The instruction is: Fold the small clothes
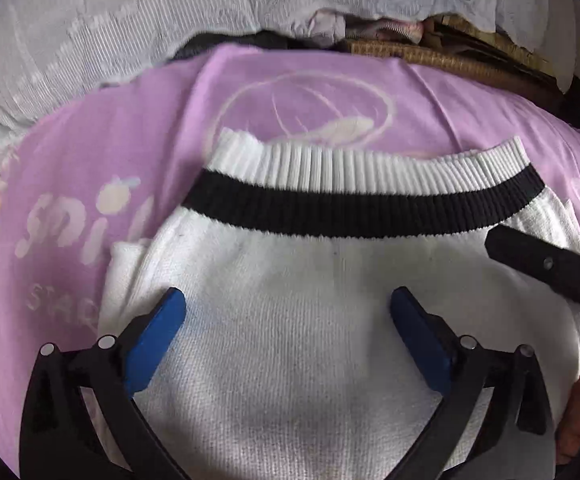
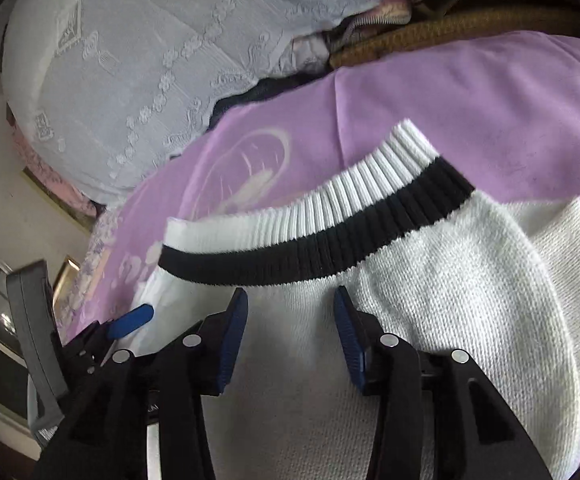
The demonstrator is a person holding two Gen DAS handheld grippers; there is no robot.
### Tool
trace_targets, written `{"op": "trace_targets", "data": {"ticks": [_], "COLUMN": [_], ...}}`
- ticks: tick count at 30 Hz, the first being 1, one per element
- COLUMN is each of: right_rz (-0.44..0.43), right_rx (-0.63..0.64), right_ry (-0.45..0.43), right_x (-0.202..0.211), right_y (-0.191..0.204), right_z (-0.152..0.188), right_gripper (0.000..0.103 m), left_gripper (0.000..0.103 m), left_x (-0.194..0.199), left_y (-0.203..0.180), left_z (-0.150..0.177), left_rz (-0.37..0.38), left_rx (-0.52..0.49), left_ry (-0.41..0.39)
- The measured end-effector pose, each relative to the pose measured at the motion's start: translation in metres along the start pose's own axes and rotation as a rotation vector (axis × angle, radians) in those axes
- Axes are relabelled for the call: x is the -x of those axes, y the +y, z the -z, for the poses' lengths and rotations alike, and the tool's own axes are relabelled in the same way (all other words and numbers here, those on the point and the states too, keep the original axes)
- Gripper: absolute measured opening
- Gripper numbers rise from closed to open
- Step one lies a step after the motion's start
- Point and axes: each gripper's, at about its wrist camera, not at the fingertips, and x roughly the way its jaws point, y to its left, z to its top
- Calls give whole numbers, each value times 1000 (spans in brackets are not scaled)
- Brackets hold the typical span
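A small white knit sweater (image 1: 290,312) with a ribbed white and black hem band (image 1: 354,204) lies folded on a purple printed cloth (image 1: 89,168). My left gripper (image 1: 287,308) is open, its blue pads spread wide just above the sweater's white body, holding nothing. My right gripper (image 2: 290,320) is open with a narrower gap, over the same sweater (image 2: 450,300) just below the black band (image 2: 330,252). A black finger of the right gripper (image 1: 550,268) shows at the right edge of the left wrist view. The left gripper's blue pad (image 2: 129,322) shows at the left of the right wrist view.
A white lace-patterned fabric (image 2: 149,60) is heaped behind the purple cloth (image 2: 490,100). Woven brown items (image 1: 450,60) and a bundle of other clothes (image 1: 330,26) lie at the back. A pale floor (image 2: 13,208) and furniture edge show at left.
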Motion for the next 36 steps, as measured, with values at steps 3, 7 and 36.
{"op": "trace_targets", "data": {"ticks": [3, 7, 36], "right_rz": [26, 128, 323], "right_rx": [-6, 163, 400], "right_ry": [-55, -114, -115], "right_x": [21, 59, 98], "right_y": [5, 34, 63], "right_z": [9, 39, 107], "right_gripper": [46, 47, 87], "left_gripper": [98, 98, 99], "left_x": [15, 52, 76], "left_y": [7, 14, -3], "left_z": [9, 28, 105], "left_rz": [7, 50, -39], "left_rx": [38, 82, 83], "left_ry": [-17, -75, -43]}}
